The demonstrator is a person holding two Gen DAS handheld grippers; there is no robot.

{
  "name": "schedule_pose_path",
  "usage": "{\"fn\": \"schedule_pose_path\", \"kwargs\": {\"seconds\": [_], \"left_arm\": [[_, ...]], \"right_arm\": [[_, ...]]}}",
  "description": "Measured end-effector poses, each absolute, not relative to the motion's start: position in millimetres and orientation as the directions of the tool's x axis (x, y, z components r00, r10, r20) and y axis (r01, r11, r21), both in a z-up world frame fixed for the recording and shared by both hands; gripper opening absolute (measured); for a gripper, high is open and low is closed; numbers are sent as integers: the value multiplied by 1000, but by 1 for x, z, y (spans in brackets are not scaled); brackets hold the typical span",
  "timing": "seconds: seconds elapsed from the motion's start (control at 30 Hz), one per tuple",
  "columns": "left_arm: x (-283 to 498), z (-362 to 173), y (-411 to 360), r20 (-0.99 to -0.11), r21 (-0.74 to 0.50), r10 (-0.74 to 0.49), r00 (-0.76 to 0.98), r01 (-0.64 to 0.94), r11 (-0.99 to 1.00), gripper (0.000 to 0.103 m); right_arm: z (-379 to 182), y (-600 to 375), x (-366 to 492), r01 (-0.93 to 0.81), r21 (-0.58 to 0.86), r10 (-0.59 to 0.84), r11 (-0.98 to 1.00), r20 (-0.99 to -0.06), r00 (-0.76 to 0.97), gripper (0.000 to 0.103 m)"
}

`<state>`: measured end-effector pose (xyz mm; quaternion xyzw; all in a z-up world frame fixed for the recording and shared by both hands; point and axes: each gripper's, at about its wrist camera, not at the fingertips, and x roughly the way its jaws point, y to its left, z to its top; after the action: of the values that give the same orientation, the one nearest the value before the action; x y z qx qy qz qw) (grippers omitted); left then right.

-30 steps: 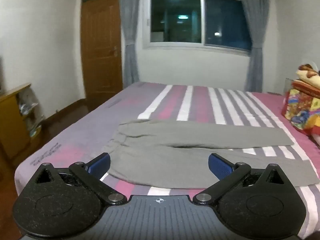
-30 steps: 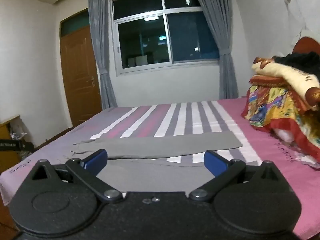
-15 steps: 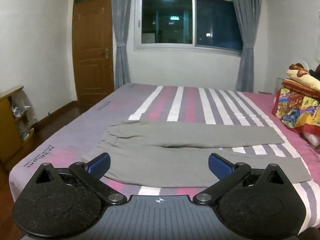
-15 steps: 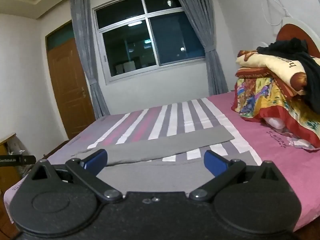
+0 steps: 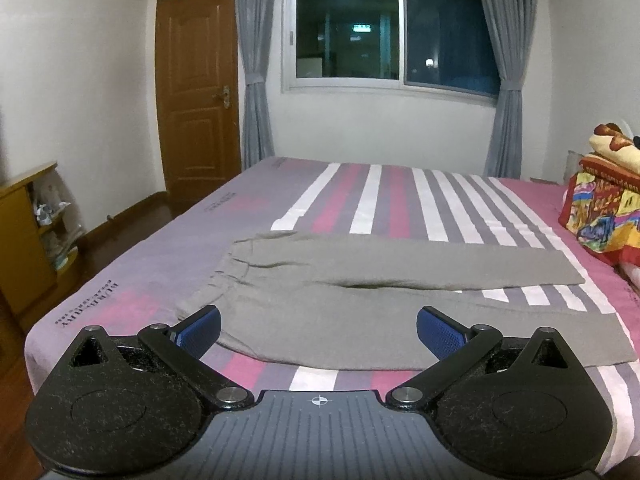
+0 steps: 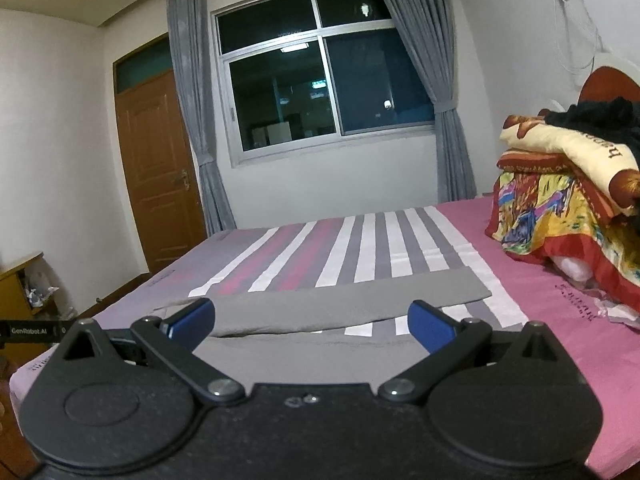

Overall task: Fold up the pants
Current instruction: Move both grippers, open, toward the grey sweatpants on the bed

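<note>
I see my left gripper [image 5: 318, 330] and right gripper [image 6: 310, 324] both spread wide, empty. The pants [image 5: 380, 300] lie flat at twelve o'clock on the bed [image 5: 160, 264]. Risk: pinching the sheet along with the fabric.

- The pink-and-lilac striped bed sheet [image 5: 132, 300] carried dark "BURBERRY" lettering near its corner
- A slim black bar [image 6: 30, 331] at the right wrist view's left edge read "GenRobot.AI" in white

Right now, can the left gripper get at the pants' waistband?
Probably yes: the left gripper is open, and the waistband of the pants lies flat on the bed with nothing between.
</note>
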<state>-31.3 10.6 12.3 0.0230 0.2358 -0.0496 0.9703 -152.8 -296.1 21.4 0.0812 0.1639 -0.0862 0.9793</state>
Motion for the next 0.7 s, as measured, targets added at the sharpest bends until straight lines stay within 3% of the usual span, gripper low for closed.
{"fn": "schedule_pose_path", "kwargs": {"seconds": [0.7], "left_arm": [[-34, 3, 5, -467, 33, -75, 881, 102, 994, 103]], "right_arm": [[18, -294, -144, 168, 122, -115, 978, -353, 928, 103]]}}
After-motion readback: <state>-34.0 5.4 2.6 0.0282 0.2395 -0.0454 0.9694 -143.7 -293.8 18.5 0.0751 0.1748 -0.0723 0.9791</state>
